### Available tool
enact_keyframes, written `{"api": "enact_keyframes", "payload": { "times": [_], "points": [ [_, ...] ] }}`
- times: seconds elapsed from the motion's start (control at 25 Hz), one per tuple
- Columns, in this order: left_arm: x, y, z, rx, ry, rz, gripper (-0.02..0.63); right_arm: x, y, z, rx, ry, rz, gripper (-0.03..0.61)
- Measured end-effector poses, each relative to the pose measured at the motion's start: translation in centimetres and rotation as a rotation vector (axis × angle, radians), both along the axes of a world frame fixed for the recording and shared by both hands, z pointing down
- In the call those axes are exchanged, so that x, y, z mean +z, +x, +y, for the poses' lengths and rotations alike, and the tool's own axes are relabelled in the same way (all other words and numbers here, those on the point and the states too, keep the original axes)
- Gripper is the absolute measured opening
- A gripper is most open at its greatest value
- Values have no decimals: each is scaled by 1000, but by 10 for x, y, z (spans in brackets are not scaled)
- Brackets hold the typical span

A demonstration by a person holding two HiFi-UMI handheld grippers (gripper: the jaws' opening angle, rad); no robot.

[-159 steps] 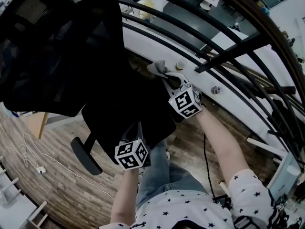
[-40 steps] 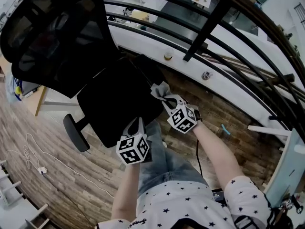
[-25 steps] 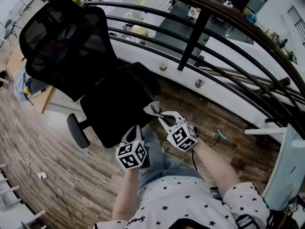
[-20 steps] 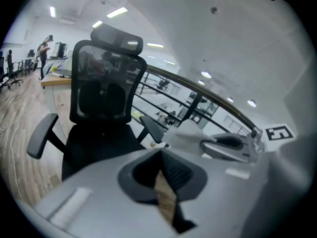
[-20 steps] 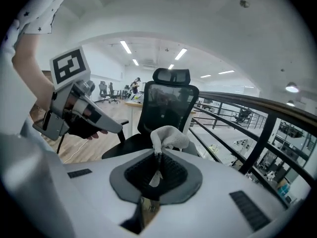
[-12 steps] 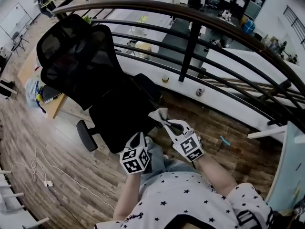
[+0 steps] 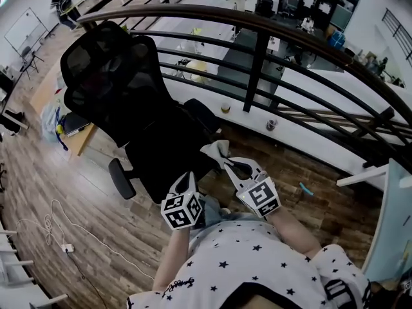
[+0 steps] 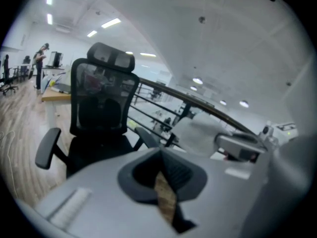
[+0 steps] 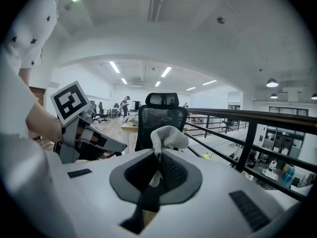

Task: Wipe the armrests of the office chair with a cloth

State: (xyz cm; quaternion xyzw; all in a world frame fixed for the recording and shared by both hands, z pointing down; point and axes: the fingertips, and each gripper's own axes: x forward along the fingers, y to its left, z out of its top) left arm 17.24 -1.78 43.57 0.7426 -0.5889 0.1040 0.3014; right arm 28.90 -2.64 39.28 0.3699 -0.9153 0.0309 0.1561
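Now cloth (image 7: 215,152) (in right gripper (image 7: 225,162)) flanks chair (image 7: 122,95) edge.

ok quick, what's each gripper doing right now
Left gripper: closed, holding nothing.
Right gripper: closed on the cloth.

office chair (image 7: 109,76) before railing (image 7: 257,69), cloth (image 7: 216,150) beside it

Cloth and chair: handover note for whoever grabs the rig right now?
Left gripper: shut, empty.
Right gripper: shut on the cloth, which is bunched at its tips and held in the air.
Office chair stands before the person, by the railing; one armrest is toward the open floor, the other toward the railing.
Done: cloth in hand; whether anything was wiped can't be judged.
Left: wipe both armrests.
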Motion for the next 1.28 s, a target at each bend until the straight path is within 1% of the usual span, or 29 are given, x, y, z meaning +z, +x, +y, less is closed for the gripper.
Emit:
{"api": "enact_keyframes", "payload": {
  "times": [0.28, 0.4, 0.6, 1.28],
  "points": [
    [-6, -15, 3, -16, 25, 5, 5, -6, -5, 10, 2, 17, -33, 28],
    [-6, -17, 5, -20, 20, 3, 5, -7, -6, 12, 0, 6, -48, 28],
    [-4, -17, 5, -10, 13, 3, 5, -12, -8, 12, 21, -12, -106, 26],
    [-3, -31, 7, -20, 9, 17, 5, -17, -23, 15, 13, -18, -128, 26]
  ]
}}
